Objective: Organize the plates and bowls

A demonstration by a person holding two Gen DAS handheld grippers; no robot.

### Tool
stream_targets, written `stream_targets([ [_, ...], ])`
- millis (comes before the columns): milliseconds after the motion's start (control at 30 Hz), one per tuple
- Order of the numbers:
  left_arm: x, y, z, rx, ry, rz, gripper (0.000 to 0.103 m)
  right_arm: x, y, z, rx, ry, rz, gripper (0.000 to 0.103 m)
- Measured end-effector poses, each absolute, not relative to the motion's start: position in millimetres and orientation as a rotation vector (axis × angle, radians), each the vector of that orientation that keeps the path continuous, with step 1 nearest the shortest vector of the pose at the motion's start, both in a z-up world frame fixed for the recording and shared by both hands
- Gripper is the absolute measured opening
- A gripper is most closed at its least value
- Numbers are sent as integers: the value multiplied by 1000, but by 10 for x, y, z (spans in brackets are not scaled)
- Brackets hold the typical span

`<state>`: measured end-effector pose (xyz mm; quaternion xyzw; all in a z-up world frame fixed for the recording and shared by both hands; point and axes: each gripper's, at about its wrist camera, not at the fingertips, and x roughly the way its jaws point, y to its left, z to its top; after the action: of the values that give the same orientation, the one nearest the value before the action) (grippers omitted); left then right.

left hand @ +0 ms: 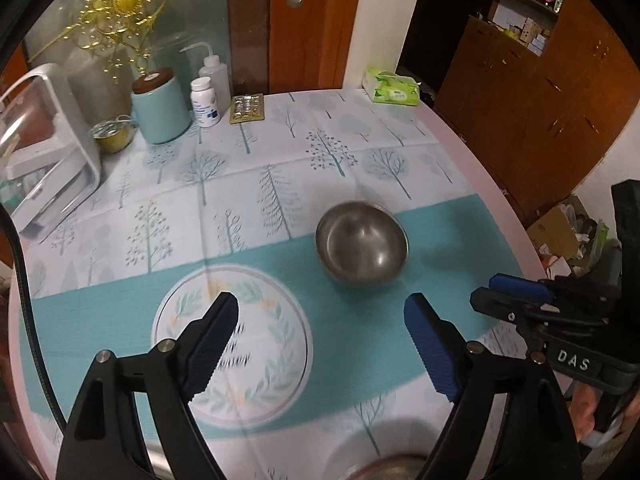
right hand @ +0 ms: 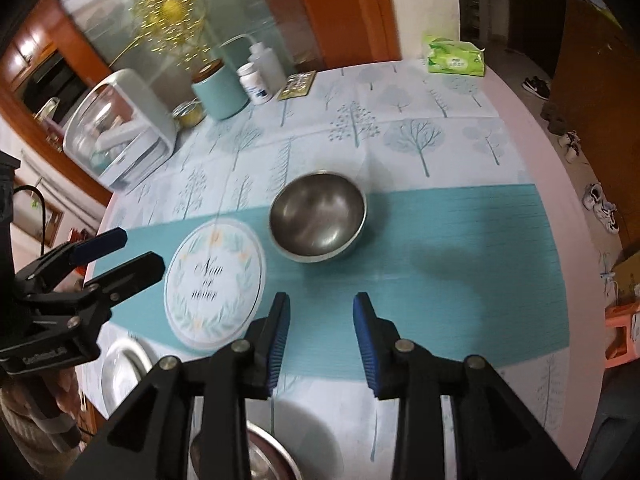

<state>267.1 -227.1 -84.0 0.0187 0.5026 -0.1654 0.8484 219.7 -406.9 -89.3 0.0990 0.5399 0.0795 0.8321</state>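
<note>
The left gripper [left hand: 320,308] points steeply downward with its jaws spread wide and nothing between them; its blue ribbed pads [left hand: 424,340] face each other across a broad gap. The right gripper [right hand: 322,308] tilts down just as steeply, its jaws parted by a narrower gap, also empty. The two grippers sit side by side, each visible at the edge of the other's view. A sliver of hand shows beneath each gripper body.

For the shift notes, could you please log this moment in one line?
left gripper open, empty | right gripper open, empty | steel bowl upright on tablecloth
</note>
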Motion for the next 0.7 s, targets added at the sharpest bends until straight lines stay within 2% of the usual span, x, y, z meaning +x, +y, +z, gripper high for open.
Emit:
stream_targets([
  [333, 3410, -2472, -1462, 37, 1111, -325, 84, 2809, -4276, -1282, 328, 1165, 71, 33],
  [700, 3741, -2449, -2139, -112, 1230, -310, 84, 3105, -4208, -1757, 327, 1225, 36, 33],
])
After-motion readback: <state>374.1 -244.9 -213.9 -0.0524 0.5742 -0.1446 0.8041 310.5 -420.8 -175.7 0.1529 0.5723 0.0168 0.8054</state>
